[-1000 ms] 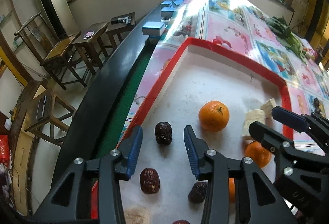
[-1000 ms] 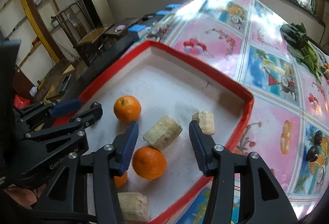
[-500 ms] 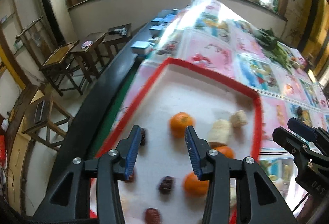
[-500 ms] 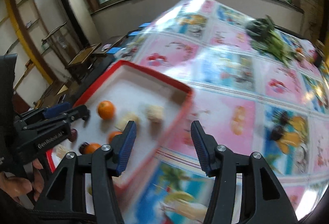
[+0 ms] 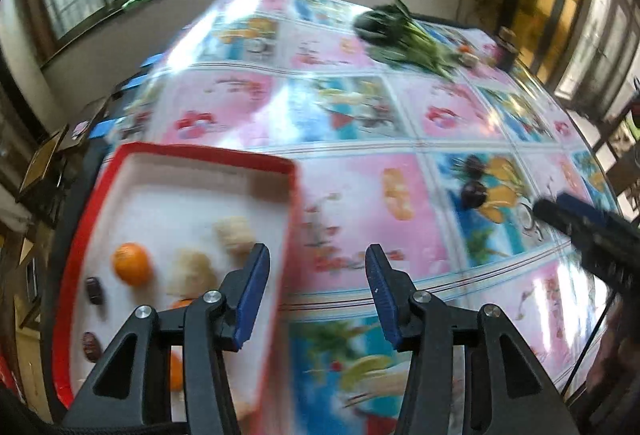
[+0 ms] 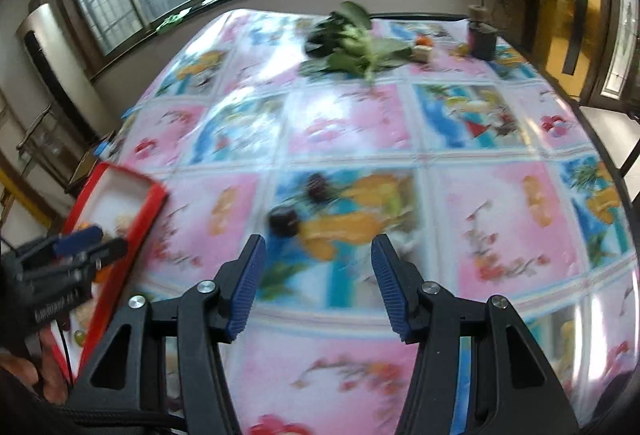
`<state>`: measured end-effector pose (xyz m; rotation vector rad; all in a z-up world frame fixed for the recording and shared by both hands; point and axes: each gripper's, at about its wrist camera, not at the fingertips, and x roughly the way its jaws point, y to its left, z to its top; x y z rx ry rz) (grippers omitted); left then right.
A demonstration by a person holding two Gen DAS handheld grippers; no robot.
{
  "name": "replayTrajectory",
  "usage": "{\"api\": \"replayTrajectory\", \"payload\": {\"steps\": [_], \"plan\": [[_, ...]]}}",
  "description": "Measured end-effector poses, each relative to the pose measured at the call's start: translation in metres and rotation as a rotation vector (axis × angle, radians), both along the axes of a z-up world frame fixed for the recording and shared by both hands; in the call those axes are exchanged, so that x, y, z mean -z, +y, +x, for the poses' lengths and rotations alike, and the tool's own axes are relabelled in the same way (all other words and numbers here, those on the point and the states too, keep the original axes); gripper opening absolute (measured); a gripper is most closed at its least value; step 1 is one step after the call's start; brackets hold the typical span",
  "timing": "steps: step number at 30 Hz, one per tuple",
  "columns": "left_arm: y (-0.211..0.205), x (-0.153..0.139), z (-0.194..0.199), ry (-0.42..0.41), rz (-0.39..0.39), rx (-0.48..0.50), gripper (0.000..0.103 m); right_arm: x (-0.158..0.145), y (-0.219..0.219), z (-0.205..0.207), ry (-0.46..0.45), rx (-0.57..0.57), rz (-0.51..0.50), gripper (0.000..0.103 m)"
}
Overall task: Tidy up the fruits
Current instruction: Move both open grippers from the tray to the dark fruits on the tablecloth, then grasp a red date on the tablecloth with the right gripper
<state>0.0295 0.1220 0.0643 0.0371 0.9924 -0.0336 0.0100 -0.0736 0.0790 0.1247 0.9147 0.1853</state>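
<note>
A red-rimmed white tray (image 5: 120, 163) lies on the left of the table. It holds an orange (image 5: 132, 269), two pale peeled banana pieces (image 5: 236, 235), dark dates (image 5: 94, 289) and more oranges half hidden behind my left fingers. My left gripper (image 5: 316, 275) is open and empty, hovering over the tray's right rim and the tablecloth. My right gripper (image 6: 319, 259) is open and empty above the patterned cloth, well right of the tray (image 6: 120, 195). Just beyond its left finger sits a dark round blob (image 6: 284, 221), too blurred to tell a date from print.
A bunch of leafy greens (image 6: 352, 47) lies at the far side of the table, beside a dark cup (image 6: 484, 39) and small items. The left gripper (image 6: 72, 247) and a hand show at the left edge. Chairs and small tables stand beyond the table's left edge.
Both grippers have risen and swung right, away from the tray. The tray has slid from the centre of both views to the left. Both stay open and empty.
</note>
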Motion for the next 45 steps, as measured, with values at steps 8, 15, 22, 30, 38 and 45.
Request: {"api": "replayTrajectory", "payload": {"steps": [8,15,22,30,38,45], "plan": [[-0.033,0.017,0.017,0.038,0.039,0.006,0.05,0.01,-0.003,0.047,0.004,-0.044,-0.011,0.056],[-0.049,0.029,0.03,0.053,0.061,0.003,0.05,0.022,0.01,0.064,0.023,-0.083,0.008,0.056],[-0.052,0.036,0.033,0.073,0.061,0.004,0.05,0.033,0.02,0.077,0.055,-0.111,0.005,0.056],[-0.052,0.039,0.036,0.079,0.056,0.005,0.05,0.039,0.025,0.082,0.068,-0.115,0.006,0.056],[-0.053,0.041,0.039,0.081,0.05,0.015,0.05,0.042,0.027,0.084,0.075,-0.118,0.002,0.056],[-0.056,0.041,0.039,0.08,0.05,0.023,0.05,0.043,0.028,0.084,0.079,-0.122,0.003,0.056]]}}
